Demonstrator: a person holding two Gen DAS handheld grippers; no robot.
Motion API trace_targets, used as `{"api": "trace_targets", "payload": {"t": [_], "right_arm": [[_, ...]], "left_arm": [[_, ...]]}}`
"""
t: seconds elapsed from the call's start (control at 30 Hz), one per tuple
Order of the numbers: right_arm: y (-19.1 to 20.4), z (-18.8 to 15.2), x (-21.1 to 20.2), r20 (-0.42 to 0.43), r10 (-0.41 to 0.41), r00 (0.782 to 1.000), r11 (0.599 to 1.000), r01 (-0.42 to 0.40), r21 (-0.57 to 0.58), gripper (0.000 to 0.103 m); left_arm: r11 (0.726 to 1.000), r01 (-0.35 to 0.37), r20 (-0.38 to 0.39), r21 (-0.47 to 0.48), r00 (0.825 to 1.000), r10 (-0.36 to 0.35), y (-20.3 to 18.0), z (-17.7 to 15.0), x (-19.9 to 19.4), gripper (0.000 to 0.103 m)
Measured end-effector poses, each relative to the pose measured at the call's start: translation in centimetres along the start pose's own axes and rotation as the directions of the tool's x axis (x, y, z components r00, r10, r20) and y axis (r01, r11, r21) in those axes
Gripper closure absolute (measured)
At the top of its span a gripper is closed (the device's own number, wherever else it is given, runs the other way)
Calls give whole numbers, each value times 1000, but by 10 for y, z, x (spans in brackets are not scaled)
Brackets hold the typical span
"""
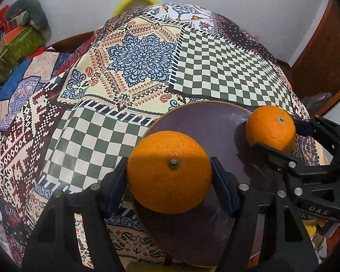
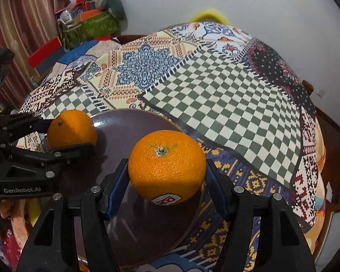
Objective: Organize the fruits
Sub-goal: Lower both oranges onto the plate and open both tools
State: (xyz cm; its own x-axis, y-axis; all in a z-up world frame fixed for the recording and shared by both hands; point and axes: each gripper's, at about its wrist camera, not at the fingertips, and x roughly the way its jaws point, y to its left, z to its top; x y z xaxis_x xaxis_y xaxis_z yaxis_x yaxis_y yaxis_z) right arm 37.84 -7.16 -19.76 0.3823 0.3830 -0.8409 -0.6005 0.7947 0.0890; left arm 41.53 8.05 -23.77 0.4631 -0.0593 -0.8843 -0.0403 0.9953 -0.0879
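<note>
A dark brown round plate [image 1: 206, 127] lies on the patchwork tablecloth near its front edge; it also shows in the right wrist view [image 2: 124, 127]. My left gripper [image 1: 169, 179] is shut on an orange [image 1: 169, 172] over the plate's left side. My right gripper [image 2: 167, 176] is shut on a second orange [image 2: 167, 161] with a red sticker, over the plate's right side. Each view shows the other gripper with its orange: the right one [image 1: 270, 127] in the left wrist view, the left one [image 2: 72, 129] in the right wrist view.
The patterned tablecloth [image 1: 129, 63] covers the table [image 2: 215, 90] beyond the plate. A cluttered pile with a green bag [image 2: 90, 27] stands at the back left by a curtain. A yellow object [image 1: 136, 0] sits at the far table edge.
</note>
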Motion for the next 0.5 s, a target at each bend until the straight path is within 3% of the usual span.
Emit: {"api": "trace_targets", "payload": {"t": [0.27, 0.4, 0.5], "right_arm": [[0, -3, 6, -40, 5, 999, 1000, -4, 20, 40], [5, -3, -8, 20, -1, 1000, 1000, 1, 11, 28], [12, -4, -23, 63, -35, 997, 999, 36, -23, 27]], "left_arm": [[999, -23, 45, 37, 999, 21, -4, -1, -12, 33], [999, -24, 65, 22, 998, 22, -2, -5, -21, 33], [1000, -24, 100, 5, 995, 23, 1, -7, -37, 33]]}}
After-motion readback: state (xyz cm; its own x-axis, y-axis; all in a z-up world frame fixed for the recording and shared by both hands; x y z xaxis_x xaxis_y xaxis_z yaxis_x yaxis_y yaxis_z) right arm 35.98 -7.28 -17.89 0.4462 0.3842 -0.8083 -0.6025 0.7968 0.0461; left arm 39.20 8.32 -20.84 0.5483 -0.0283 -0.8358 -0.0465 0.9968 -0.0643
